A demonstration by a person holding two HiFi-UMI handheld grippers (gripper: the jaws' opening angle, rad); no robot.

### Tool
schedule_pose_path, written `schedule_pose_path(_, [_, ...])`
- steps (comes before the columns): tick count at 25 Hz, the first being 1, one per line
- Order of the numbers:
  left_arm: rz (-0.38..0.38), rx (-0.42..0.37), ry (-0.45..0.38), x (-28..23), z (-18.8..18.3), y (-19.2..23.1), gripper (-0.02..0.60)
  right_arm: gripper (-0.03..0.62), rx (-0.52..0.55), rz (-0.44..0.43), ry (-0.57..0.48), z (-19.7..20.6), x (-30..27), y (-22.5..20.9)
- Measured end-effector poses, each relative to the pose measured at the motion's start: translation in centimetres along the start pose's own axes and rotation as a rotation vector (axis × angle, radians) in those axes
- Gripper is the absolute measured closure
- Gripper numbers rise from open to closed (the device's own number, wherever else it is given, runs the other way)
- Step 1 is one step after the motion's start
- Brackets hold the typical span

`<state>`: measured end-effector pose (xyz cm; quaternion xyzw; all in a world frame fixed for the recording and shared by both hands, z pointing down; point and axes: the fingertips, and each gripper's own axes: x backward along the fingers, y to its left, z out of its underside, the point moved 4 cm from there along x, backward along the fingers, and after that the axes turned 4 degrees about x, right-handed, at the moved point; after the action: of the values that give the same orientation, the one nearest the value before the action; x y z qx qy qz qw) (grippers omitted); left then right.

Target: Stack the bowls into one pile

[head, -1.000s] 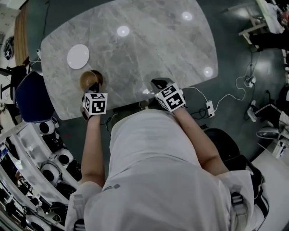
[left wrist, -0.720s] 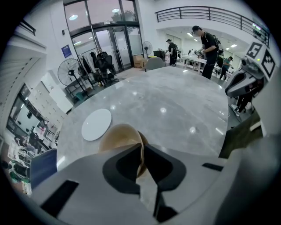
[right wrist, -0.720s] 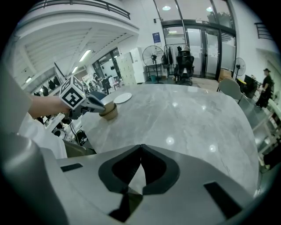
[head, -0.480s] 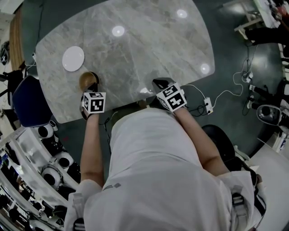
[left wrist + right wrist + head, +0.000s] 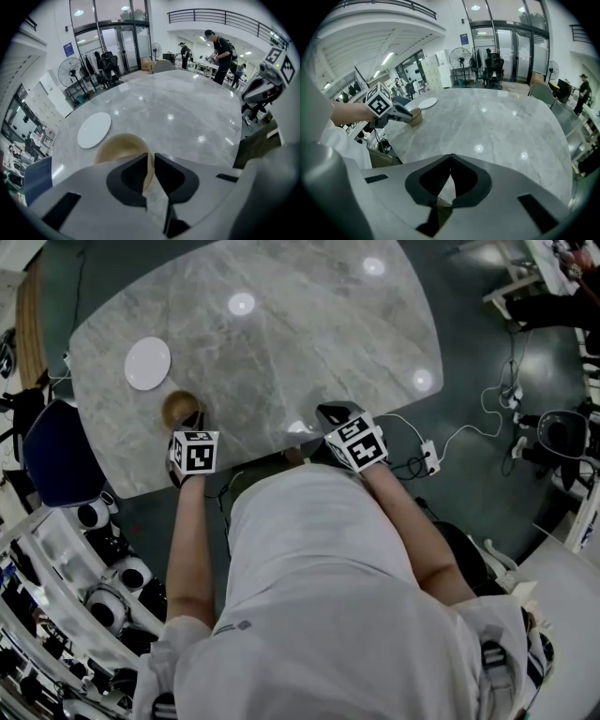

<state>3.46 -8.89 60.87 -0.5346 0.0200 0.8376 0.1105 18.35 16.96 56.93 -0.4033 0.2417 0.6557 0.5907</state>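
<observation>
Far L, off the table: blue chair (image 5: pixel 58 442) on the floor. On the grey marble table (image 5: pixel 309 343), L end: flat white dish (image 5: pixel 148 363), nothing on it. Just beside it, on the person's side, sits the tan bowl (image 5: pixel 178 407), upright on the tabletop w/ its opening up, not stacked on anything. No other bowl can be made out.

L gripper (image 5: pixel 151 157) points steeply down at that bowl's near rim. Its jaws have just been opening and stand a narrow gap apart, one tip inside the bowl, one outside, w/ the rim wall between them. The pads don't look to be squeezing it, so the grip is loose. The marker cube sits over the L hand near the table's front edge.

Mid table: bare, only ceiling-light reflections.

R gripper (image 5: pixel 450 157) hangs over the near table edge, R of centre, well apart from bowl & dish. Jaws together, tips touching, nothing between them. The R gripper view shows L gripper, bowl & dish across the table at its L.

Far R, floor: white cable & power strip (image 5: pixel 434 465).
</observation>
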Motion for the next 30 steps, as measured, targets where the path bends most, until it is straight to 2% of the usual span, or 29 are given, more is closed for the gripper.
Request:
schedule_pose_path(2, [0.0,-0.001,0.004,-0.1,0.0,-0.1,0.549,0.582,-0.001,0.0,-0.001,0.1,0.0,-0.1])
schedule_pose_path(10, [-0.004,0.014,0.013,-0.3,0.2,-0.3,0.485,0.582,0.005,-0.002,0.004,0.6,0.3,-0.5])
schedule_pose_path(19, [-0.018,0.041,-0.003,0.6,0.0,0.2,0.463,0.582,0.034,-0.016,-0.015,-0.6,0.1,-0.3])
schedule_pose_path(23, [-0.023,0.086,-0.026,1.7,-0.3,0.8,0.462,0.582,0.049,-0.03,-0.017,-1.6,-0.1,0.1])
schedule_pose_path(26, [-0.015,0.147,-0.062,2.6,-0.6,1.2,0.463,0.582,0.07,-0.047,-0.028,-2.6,-0.4,0.7])
schedule_pose_path(30, [0.004,0.209,-0.107,4.3,-0.7,2.3,0.499,0.582,0.099,-0.067,-0.046,-4.6,-1.1,2.1])
